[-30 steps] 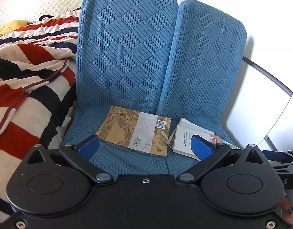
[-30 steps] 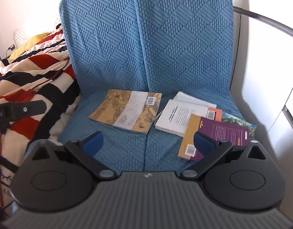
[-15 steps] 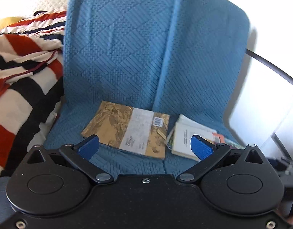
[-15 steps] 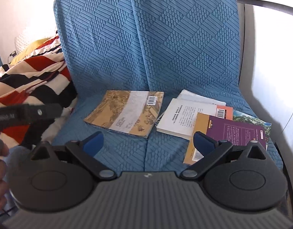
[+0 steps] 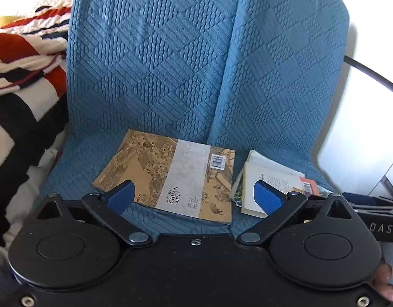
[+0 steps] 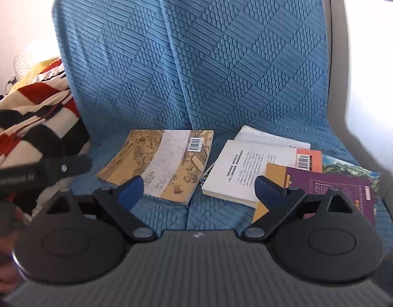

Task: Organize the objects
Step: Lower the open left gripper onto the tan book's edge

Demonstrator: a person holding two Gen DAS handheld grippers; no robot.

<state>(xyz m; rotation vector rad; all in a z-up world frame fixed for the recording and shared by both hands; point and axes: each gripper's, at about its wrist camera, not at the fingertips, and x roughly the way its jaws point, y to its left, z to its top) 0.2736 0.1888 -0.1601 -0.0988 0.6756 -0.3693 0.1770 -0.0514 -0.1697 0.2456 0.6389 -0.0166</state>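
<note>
A tan book with a grey band (image 5: 176, 174) lies flat on the blue quilted seat (image 5: 150, 220); it also shows in the right wrist view (image 6: 163, 163). To its right lies a loose pile: a white book (image 6: 247, 168), an orange one (image 6: 309, 158), a purple one (image 6: 329, 186) and a landscape cover (image 6: 349, 166). My left gripper (image 5: 193, 195) is open and empty, hovering just in front of the tan book. My right gripper (image 6: 199, 188) is open and empty, in front of the gap between the tan book and the pile.
A striped red, black and cream blanket (image 5: 20, 81) is heaped at the seat's left. The blue backrest (image 5: 196, 58) rises behind the books. A white wall and a dark rail (image 5: 370, 74) stand at the right. Each gripper's body shows at the edge of the other's view.
Both grippers have moved closer to the books and slightly lower. The left view has shifted right, away from the blanket. The books have not moved.
</note>
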